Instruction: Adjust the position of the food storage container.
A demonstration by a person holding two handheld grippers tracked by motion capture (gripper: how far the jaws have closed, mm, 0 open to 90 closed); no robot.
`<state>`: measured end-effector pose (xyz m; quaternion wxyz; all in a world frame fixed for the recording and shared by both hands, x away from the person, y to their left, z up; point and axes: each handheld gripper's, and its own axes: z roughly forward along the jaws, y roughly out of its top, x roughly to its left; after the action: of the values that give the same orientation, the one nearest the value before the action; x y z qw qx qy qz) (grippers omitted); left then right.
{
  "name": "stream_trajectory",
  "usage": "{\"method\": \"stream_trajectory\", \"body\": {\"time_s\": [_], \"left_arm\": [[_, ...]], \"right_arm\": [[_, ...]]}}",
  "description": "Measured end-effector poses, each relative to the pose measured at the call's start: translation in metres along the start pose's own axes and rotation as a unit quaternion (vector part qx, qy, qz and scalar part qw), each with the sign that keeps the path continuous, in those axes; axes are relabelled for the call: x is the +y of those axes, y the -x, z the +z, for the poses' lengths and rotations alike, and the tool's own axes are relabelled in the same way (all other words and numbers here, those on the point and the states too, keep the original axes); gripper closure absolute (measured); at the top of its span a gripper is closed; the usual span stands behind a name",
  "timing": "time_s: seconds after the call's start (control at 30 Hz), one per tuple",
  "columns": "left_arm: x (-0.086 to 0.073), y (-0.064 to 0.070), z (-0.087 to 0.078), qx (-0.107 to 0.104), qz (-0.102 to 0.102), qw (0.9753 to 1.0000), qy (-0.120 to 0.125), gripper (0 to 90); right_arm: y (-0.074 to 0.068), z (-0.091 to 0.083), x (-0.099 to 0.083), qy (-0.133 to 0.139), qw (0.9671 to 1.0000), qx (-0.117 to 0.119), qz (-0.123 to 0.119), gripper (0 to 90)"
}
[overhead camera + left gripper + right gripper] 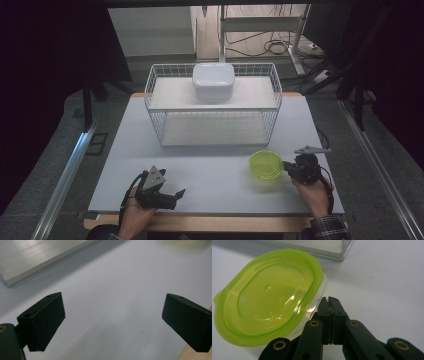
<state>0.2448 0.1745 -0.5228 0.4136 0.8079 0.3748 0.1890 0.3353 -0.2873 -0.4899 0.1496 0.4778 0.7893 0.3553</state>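
Observation:
A clear container with a lime-green lid [265, 164] is at the right front of the white table [210, 165], seemingly raised a little above its faint shadow. My right gripper [287, 167] is shut, its tips at the container's right rim. In the right gripper view the container [272, 295] is tilted on the left, and the right gripper [329, 300] has its jaws pressed together against the clear edge. My left gripper [176, 196] is open and empty near the front left edge. In its own view the left gripper [112, 308] has bare table between its jaws.
A white wire shelf rack [212, 125] stands at the middle back of the table, with a white lidded box [213, 80] on its top shelf. Its base edge [37, 260] is close ahead of the left gripper. Floor cables and dark stands lie beyond.

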Motion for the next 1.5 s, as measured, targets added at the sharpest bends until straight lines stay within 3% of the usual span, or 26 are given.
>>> {"method": "stream_trajectory", "body": {"time_s": [0.53, 1.1, 1.5], "left_arm": [[0.0, 0.001, 0.001, -0.001, 0.002, 1.0, -0.003, 4.3], [0.0, 0.002, 0.004, 0.0, 0.006, 0.9999, -0.008, 4.3], [0.0, 0.003, 0.005, 0.0, 0.007, 0.9999, -0.011, 4.3]], "right_arm": [[-0.016, 0.019, 0.001, -0.018, 0.9984, 0.053, 0.006, 88.5], [-0.058, 0.05, 0.013, -0.03, 0.9921, 0.12, -0.021, 88.4], [-0.083, 0.065, 0.019, -0.038, 0.9877, 0.146, -0.041, 88.3]]}}
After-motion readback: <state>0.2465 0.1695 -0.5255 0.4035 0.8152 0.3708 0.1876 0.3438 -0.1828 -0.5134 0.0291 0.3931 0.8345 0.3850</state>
